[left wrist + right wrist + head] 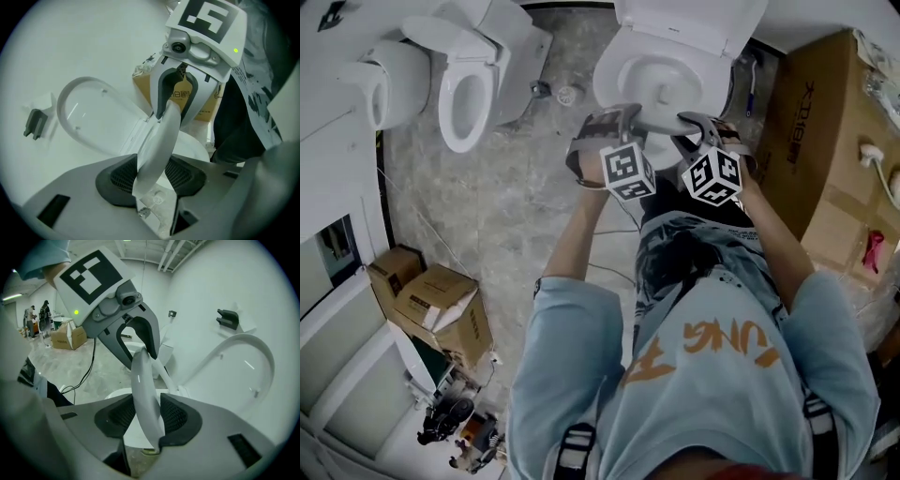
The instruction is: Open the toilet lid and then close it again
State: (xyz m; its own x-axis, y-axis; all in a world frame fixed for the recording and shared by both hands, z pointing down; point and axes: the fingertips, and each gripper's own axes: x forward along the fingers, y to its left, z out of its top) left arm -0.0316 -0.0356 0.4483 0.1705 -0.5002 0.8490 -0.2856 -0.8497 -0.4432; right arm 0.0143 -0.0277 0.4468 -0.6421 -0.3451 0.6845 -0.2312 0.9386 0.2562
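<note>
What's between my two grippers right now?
The white seat ring, clamped in both the left gripper and right gripper; the left gripper view shows it.

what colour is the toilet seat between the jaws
White; the seat shows best in the right gripper view.

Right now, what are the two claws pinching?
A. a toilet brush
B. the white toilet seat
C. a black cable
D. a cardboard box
B: the left claw and the right claw each have the white toilet seat clamped between their pads.
</note>
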